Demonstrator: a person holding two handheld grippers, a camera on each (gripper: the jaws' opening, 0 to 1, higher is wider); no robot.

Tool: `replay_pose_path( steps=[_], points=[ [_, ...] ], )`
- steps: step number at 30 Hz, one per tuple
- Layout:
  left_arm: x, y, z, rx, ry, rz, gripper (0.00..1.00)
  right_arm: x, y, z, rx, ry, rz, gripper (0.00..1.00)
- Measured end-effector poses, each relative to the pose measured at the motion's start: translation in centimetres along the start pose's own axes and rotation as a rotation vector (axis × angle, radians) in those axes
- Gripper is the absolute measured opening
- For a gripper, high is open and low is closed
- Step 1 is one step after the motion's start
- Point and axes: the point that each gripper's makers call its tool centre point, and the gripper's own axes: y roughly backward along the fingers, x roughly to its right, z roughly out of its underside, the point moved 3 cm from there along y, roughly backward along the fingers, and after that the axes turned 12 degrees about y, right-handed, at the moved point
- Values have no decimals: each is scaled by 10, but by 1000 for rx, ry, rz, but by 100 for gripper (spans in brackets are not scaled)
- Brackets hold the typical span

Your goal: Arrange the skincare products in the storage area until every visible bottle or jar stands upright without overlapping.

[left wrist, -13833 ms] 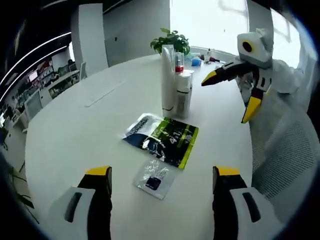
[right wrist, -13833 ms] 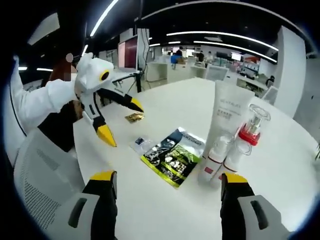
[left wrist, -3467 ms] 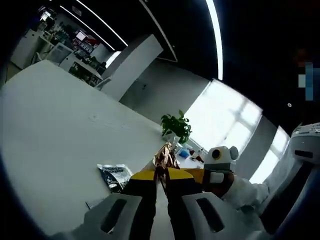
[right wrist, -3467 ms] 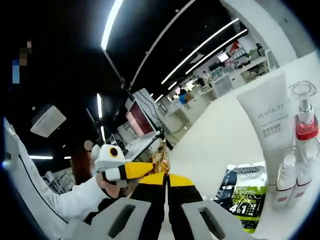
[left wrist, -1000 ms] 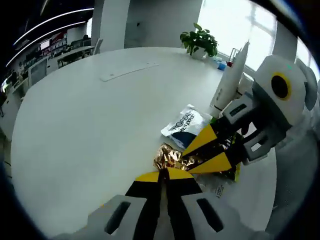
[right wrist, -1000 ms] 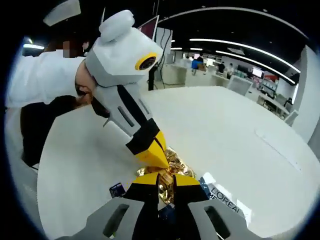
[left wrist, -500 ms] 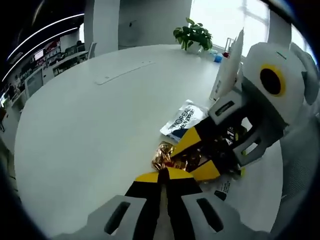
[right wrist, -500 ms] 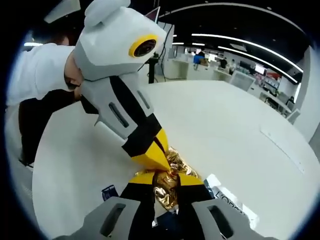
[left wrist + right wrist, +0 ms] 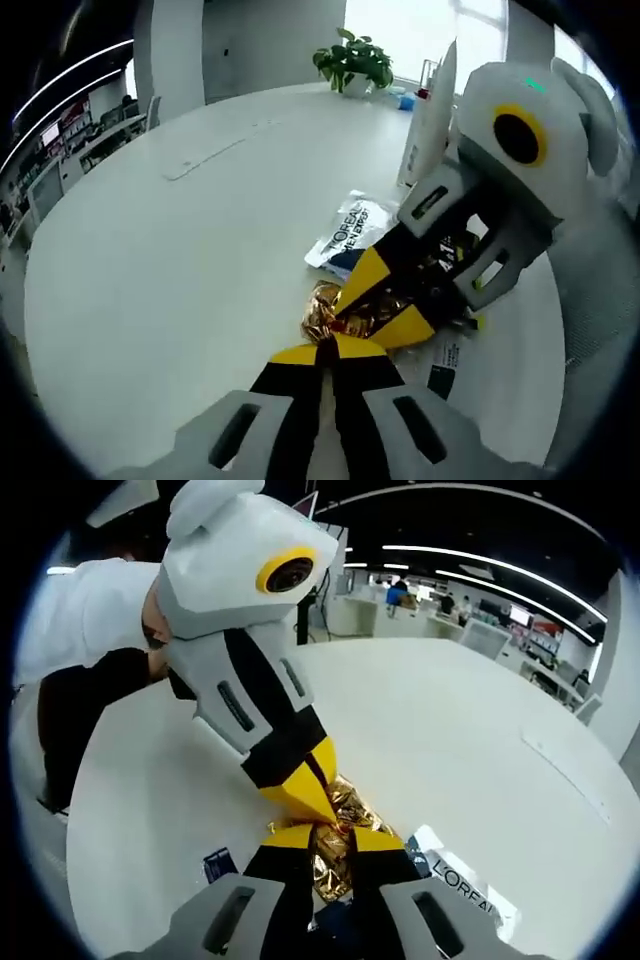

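Both tongs, the left gripper (image 9: pixel 328 349) and the right gripper (image 9: pixel 375 312), are clamped on the gold foil sachet (image 9: pixel 335 310) above the white table (image 9: pixel 180 240), while the L'Oréal pouch (image 9: pixel 350 232) at one o'clock lies flat, so tidying looks unfinished.

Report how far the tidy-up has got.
Done: the tall white tube stands upright at the table's far side. In hand: the left gripper and right gripper both pinch the gold foil sachet. Left: the L'Oreal pouch and a small dark sachet lie flat.
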Motion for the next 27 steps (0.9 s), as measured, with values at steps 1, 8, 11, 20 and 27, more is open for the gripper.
replay_pose_path(
  steps=[1,8,11,20,27],
  points=[
    [-1,0,0,0,-16,-6,1,-1,0,0,2,-18,5,9],
    [-13,1,-4,13,-18,-66,7,1,-2,2,-5,-31,12,9],
    [-16,6,-4,26,-10,-81,6,2,-3,2,-4,-30,7,9],
    [-21,23,-7,102,88,-151,6,3,-4,2,-3,-26,9,10],
    [-5,25,-4,113,83,-156,5,3,-2,-1,5,-55,5,14]
  ],
)
